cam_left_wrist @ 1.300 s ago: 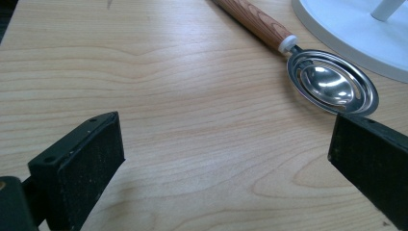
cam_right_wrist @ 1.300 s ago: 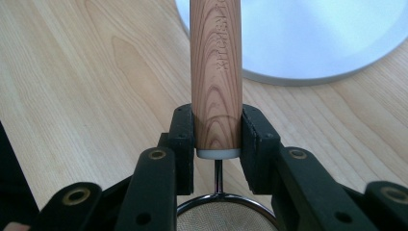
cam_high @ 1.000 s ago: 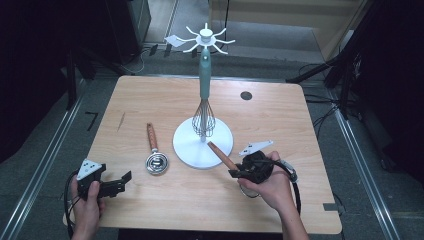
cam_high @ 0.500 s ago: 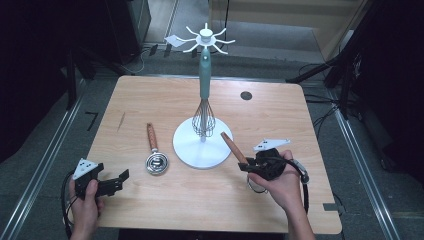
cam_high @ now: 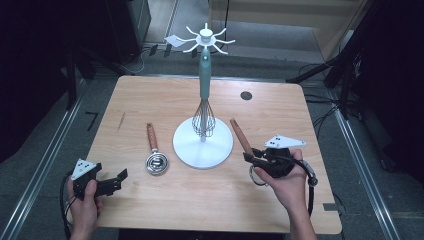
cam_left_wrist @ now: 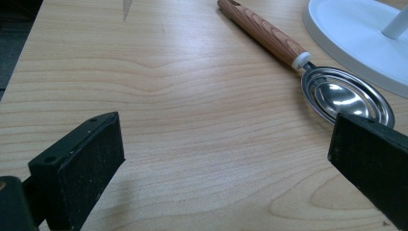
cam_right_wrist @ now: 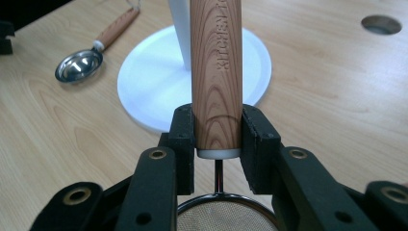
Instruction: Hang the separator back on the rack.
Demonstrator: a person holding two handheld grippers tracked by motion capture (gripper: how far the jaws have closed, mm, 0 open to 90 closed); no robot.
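1. My right gripper point(cam_right_wrist: 217, 139) was clamped on the wooden handle point(cam_right_wrist: 215, 72) of a small strainer point(cam_right_wrist: 226, 214), both pads squeezing the very bottom of the wood, just above its white collar. The mesh bowl hung below my jaws, close to the camera, and the handle stood up and away from me toward the stand.

2. From above, the right gripper point(cam_high: 260, 159) sat off the right side of the white base point(cam_high: 202, 150), with the handle point(cam_high: 240, 136) slanting up and left over the table point(cam_high: 150, 100), clear of the wood.

3. To do this step well, I judged I should keep the squeeze firm so the round handle could not roll, lift it high, and bring its far end toward one of the white hooks point(cam_high: 202, 39) at the top of the stand. I could not make out a hanging hole from where I looked, so the end would need checking.

4. The whisk point(cam_high: 203, 117) already hung against the pole, so I would want a hook away from it.

5. My left gripper point(cam_high: 114, 181) rested near the table's near-left corner, jaws spread wide with nothing between them.

6. Just beyond those jaws lay a metal scoop point(cam_left_wrist: 346, 98) with a wooden grip, untouched, beside the base.
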